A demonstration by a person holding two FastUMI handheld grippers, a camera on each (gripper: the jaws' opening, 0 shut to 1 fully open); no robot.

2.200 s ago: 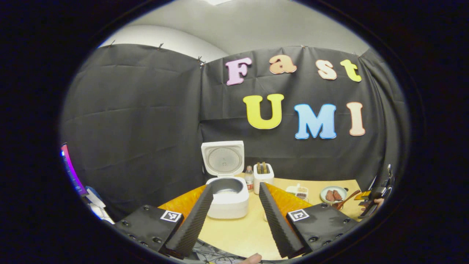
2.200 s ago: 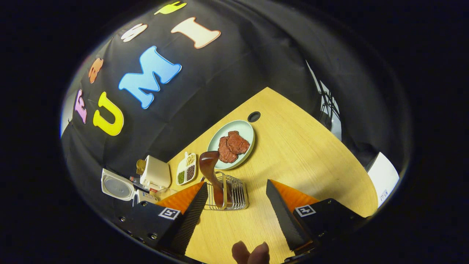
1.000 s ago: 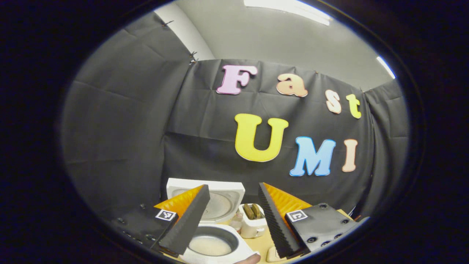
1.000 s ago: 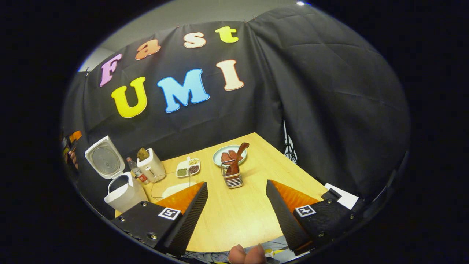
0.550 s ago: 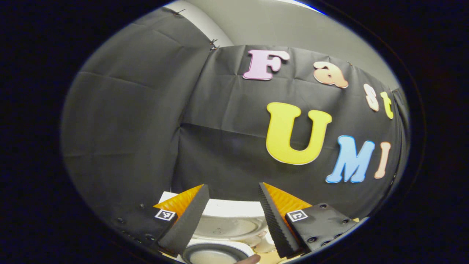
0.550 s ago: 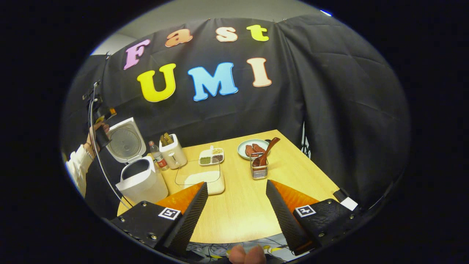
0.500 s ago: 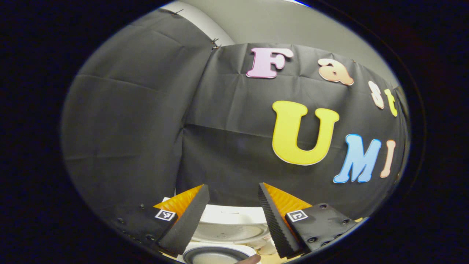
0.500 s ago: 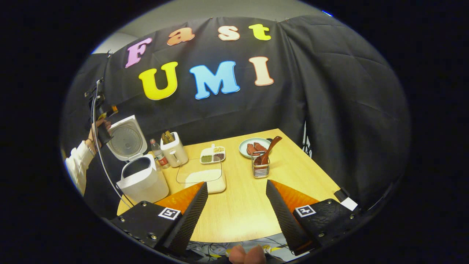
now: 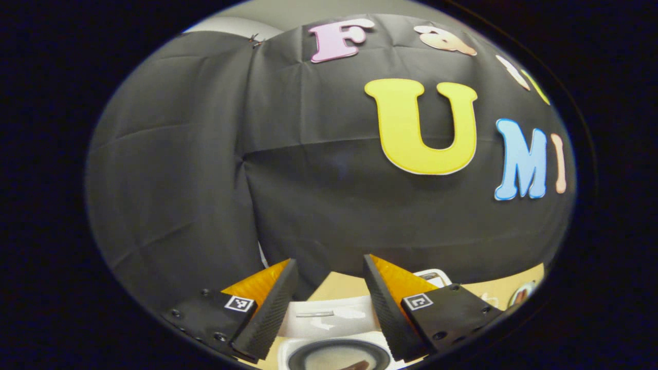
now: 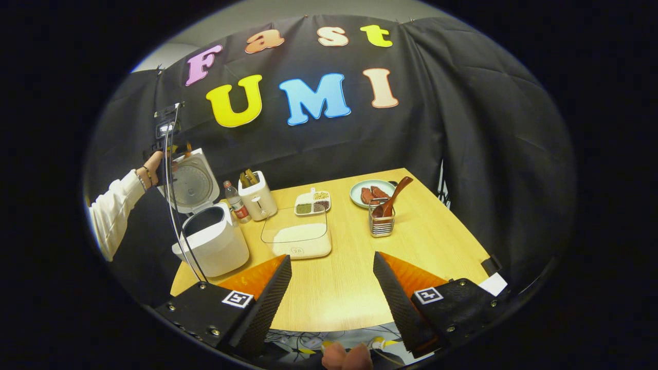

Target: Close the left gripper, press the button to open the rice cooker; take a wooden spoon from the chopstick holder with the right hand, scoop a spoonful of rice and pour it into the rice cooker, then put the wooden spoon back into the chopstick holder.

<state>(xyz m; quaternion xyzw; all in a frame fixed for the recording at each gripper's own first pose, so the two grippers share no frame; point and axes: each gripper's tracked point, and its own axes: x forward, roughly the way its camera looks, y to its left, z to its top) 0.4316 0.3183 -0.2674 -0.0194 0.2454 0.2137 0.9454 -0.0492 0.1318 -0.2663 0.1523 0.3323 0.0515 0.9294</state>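
Note:
The white rice cooker stands at the table's left end with its lid up. My left gripper, held by a hand in a white sleeve, hovers at the lid's top edge. In the left gripper view my left gripper is open, with the raised lid and the pot with rice below it. The wooden spoon leans in the wire chopstick holder. My right gripper is open and empty over the table's near edge, well back from the holder. A clear-lidded box of rice lies mid-table.
Behind the rice box stand a white toaster, a small bottle and a divided dish of grains. A plate of meat sits behind the holder. A cable hangs from the left gripper past the cooker. Black cloth walls the table.
My right gripper has drawn back from the chopstick holder to the near edge, leaving the spoon in it. My left gripper has risen toward the top of the cooker's open lid.

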